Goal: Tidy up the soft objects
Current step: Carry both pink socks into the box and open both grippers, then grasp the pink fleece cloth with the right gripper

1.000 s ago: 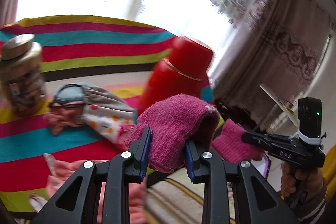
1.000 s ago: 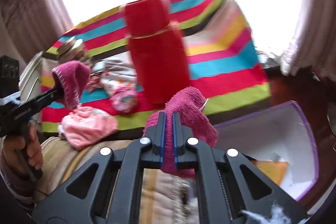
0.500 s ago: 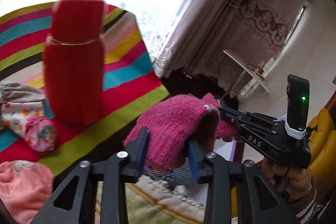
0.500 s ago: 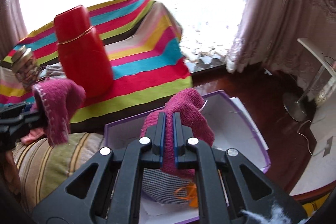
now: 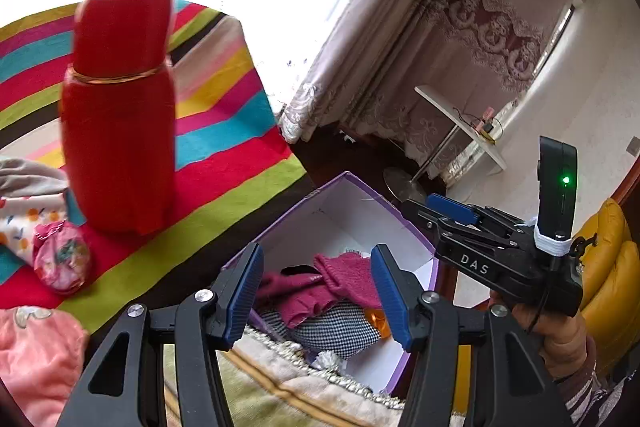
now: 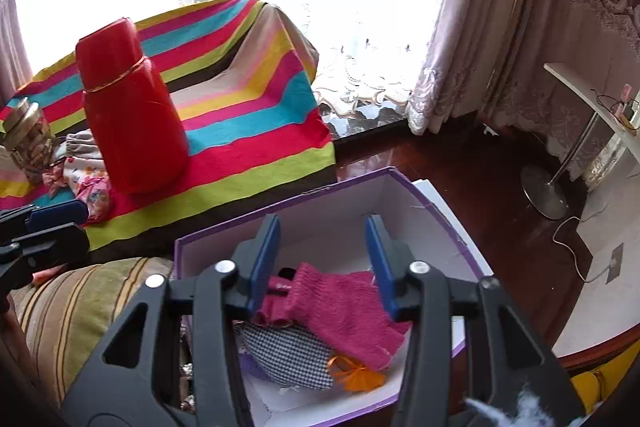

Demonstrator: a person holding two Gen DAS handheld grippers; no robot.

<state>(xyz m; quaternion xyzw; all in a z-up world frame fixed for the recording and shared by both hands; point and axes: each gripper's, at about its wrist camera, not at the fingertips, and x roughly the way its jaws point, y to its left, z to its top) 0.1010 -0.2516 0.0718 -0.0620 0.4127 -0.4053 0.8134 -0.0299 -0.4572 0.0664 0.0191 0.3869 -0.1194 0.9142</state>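
Note:
Two magenta knitted pieces [image 5: 348, 275] [image 6: 340, 303] lie loose inside a white box with a purple rim [image 5: 348, 179] [image 6: 280, 211], on top of a black-and-white checked pouch [image 6: 288, 347]. My left gripper [image 5: 316, 259] hovers over the box, its jaws opening, and its pads touch nothing. My right gripper [image 6: 322, 227] is also above the box, jaws opening and clear of the knit below. In the left wrist view the right gripper [image 5: 452, 207] hangs over the box's far right corner, with a hand under it.
A tall red flask [image 5: 120, 115] stands on the striped cloth [image 5: 224, 147]. Beside it lie a floral pouch [image 5: 60, 263], a printed cloth [image 5: 24, 219] and a pink cloth [image 5: 32, 355]. A glass jar [image 6: 24, 135] stands far left. Dark wooden floor [image 6: 460, 187] lies beyond the box.
Both grippers swung right from the striped cloth to over the box, then opened. The magenta pieces they held dropped into the box.

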